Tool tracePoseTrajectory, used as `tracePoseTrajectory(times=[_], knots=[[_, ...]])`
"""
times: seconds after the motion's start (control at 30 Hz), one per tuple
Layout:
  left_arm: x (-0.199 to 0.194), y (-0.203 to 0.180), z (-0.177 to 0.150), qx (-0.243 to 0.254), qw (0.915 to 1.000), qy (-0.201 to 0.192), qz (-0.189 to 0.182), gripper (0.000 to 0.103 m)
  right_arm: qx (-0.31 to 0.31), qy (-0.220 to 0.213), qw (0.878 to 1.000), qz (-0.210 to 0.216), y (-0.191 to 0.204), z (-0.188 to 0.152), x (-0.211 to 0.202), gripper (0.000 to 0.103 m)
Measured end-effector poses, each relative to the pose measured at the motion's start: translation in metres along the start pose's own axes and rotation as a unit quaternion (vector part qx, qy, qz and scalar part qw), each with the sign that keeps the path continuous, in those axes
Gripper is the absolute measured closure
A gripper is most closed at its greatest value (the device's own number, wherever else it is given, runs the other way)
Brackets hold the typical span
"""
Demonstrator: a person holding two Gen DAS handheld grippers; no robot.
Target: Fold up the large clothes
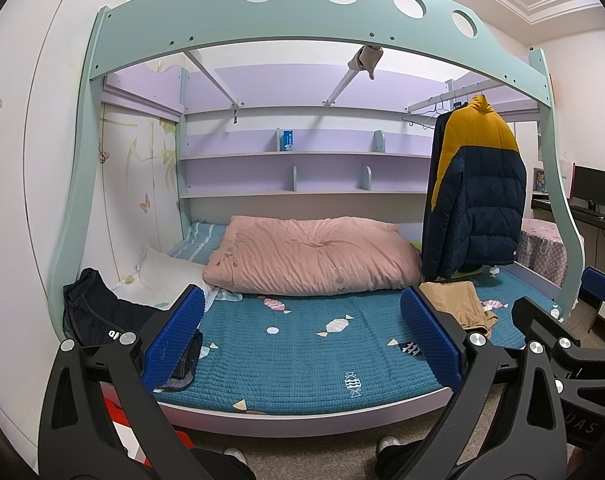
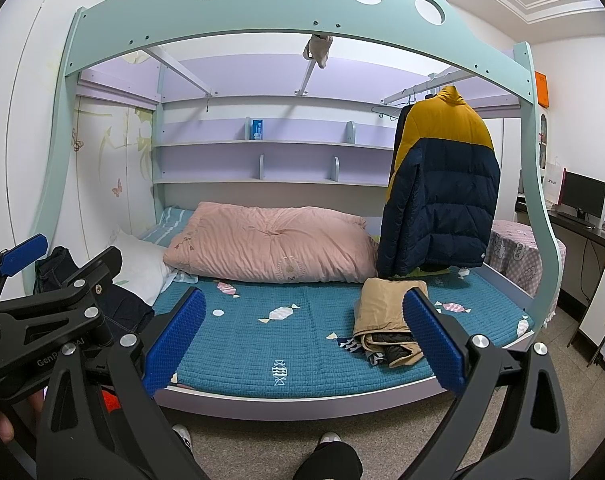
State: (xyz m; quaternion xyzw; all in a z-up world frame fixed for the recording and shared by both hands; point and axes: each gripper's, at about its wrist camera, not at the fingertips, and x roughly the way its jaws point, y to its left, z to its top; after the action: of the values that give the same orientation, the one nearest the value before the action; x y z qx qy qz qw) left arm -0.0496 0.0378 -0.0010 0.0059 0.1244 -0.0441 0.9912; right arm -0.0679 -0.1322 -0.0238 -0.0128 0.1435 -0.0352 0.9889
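A yellow and navy puffer jacket (image 1: 476,196) hangs on a hanger from a rail over the bed's right side; it also shows in the right wrist view (image 2: 442,196). A folded tan garment (image 2: 386,326) lies on the teal bedspread (image 2: 282,340) at the right, also seen in the left wrist view (image 1: 456,306). Dark jeans (image 1: 98,312) lie bunched at the bed's left edge, also in the right wrist view (image 2: 118,300). My left gripper (image 1: 302,340) is open and empty in front of the bed. My right gripper (image 2: 302,340) is open and empty beside it.
A folded pink quilt (image 1: 310,256) and a white pillow (image 1: 162,276) lie at the back of the bed. A mint bed frame (image 1: 302,28) arches overhead. Purple shelves (image 1: 302,156) line the back wall. A desk with a monitor (image 2: 582,196) stands at the right.
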Motion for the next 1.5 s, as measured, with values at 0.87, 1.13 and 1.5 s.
tracePoseTrajectory(times=[0.87, 1.13, 1.5], knots=[[-0.0009, -0.0021, 0.0003, 0.000, 1.0000, 0.000, 0.001, 0.005, -0.001, 0.000, 1.000, 0.000, -0.0013, 0.0004, 0.0004, 0.007], [-0.0006, -0.0025, 0.0015, 0.000, 1.0000, 0.000, 0.001, 0.005, -0.001, 0.000, 1.000, 0.000, -0.0032, 0.0007, 0.0003, 0.007], [-0.0007, -0.0031, 0.0013, 0.000, 1.0000, 0.000, 0.001, 0.005, -0.001, 0.000, 1.000, 0.001, -0.0047, 0.0007, 0.0005, 0.007]])
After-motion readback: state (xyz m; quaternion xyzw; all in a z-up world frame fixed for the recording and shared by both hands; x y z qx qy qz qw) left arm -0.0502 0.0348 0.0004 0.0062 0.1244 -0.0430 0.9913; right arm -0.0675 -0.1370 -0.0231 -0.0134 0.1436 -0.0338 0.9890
